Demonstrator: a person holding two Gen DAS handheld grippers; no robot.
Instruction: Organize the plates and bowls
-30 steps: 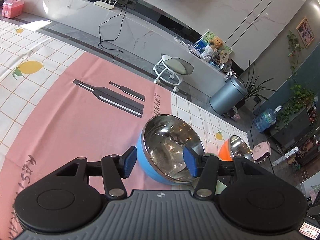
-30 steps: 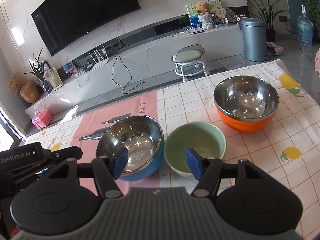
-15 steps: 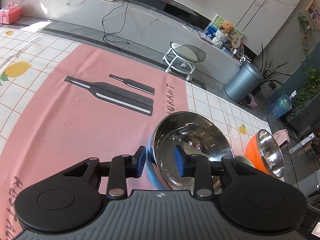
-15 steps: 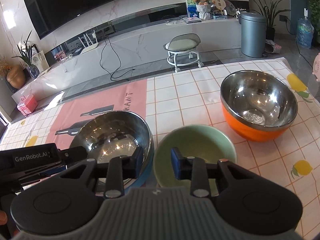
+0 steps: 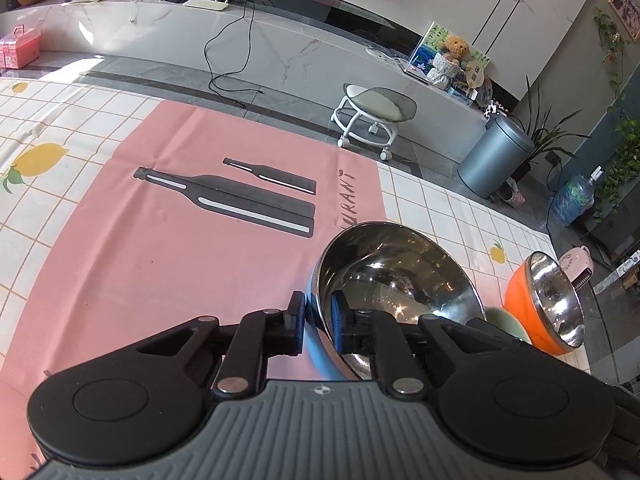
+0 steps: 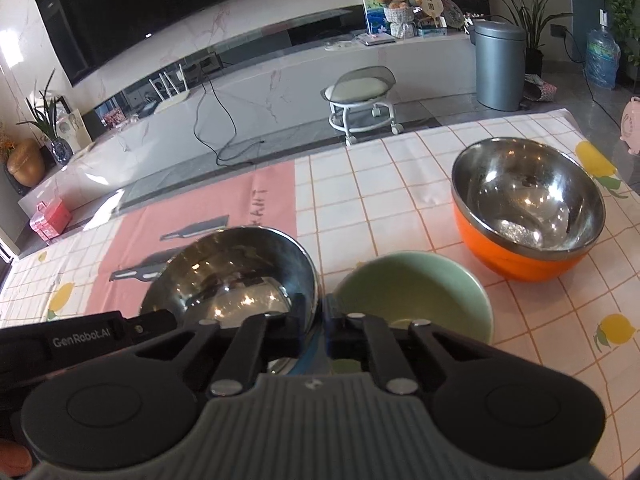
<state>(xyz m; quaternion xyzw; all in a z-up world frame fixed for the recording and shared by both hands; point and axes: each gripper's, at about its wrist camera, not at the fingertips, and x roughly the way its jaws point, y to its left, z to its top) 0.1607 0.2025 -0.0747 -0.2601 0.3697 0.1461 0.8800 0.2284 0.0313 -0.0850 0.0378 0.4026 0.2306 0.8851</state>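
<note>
Sunlit living room behind, a checked lemon tablecloth (image 6: 400, 184) with a pink panel underneath. On the near left stands the blue steel-lined bowl (image 5: 396, 280); the left gripper (image 5: 318, 322) has just been closing and now pinches its near-left rim, one pad outside, one inside. The right gripper (image 6: 320, 330) has also been closing: it is nearly shut where this bowl's right rim meets the green bowl (image 6: 416, 292); which rim it clamps I cannot tell. To the far right sits the orange bowl (image 6: 528, 216), apart. Lifting should be level and together, lest the thin rim slip. Both grippers slant steeply downward.
</note>
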